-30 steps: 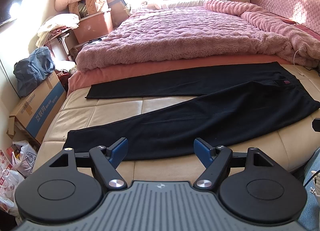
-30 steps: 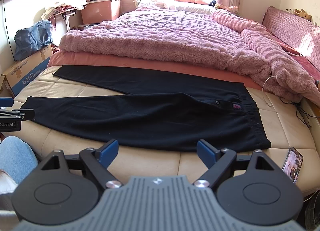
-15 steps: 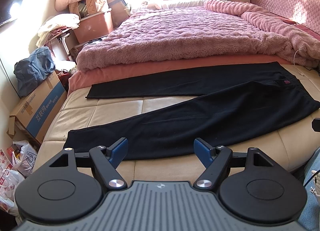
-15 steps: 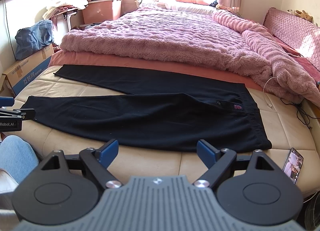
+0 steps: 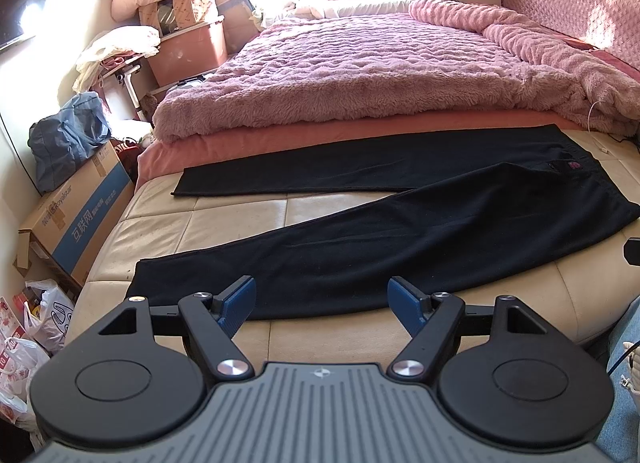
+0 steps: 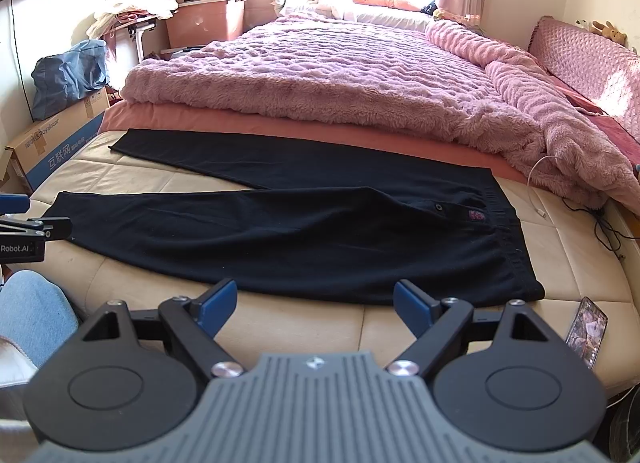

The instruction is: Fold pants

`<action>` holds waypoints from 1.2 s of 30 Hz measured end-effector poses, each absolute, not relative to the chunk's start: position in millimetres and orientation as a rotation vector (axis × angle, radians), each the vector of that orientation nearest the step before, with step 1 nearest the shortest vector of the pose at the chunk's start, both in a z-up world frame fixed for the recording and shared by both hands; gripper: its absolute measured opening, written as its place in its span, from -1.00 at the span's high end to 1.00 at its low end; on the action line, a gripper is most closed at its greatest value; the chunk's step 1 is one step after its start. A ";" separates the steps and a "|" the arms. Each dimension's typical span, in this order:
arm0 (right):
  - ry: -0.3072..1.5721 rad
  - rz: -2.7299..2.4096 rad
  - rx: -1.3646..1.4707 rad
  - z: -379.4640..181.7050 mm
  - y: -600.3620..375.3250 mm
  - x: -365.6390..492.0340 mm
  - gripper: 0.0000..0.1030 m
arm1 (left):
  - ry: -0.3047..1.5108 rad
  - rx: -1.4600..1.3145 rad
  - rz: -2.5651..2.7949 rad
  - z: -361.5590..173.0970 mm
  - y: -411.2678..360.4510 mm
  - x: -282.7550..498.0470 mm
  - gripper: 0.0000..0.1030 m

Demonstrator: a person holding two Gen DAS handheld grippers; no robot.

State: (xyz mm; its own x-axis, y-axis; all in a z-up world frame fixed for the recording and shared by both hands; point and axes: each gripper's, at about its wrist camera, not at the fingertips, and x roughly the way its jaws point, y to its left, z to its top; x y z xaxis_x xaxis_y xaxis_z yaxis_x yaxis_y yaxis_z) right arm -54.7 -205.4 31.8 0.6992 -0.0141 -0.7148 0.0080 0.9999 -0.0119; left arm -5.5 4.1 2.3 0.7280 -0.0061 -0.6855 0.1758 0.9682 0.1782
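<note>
both of your grippers hover with fingers spread wide and nothing between them. ahead of your left gripper [image 5: 321, 301] the black pants [image 5: 400, 239] lie flat on the beige bed surface [image 5: 224, 223], the near leg's hem edge just beyond its fingertips. your right gripper [image 6: 316, 303] faces the waistband end, just short of the cloth. a phone [image 6: 587, 330] lies to its right, a pink blanket [image 6: 340, 75] beyond the pants.
</note>
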 end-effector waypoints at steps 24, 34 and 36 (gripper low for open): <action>0.496 0.005 -0.156 21.4 -253.1 -49.9 -0.35 | 0.660 0.298 -0.101 -18.5 61.5 38.8 -0.29; 0.714 0.021 -0.327 -60.4 -315.6 6.3 0.35 | 0.786 0.616 -0.224 -74.8 108.7 88.8 -0.24; 0.766 0.016 -0.366 -76.9 -327.1 16.9 0.47 | 0.839 0.672 -0.219 -86.7 121.7 96.6 -0.24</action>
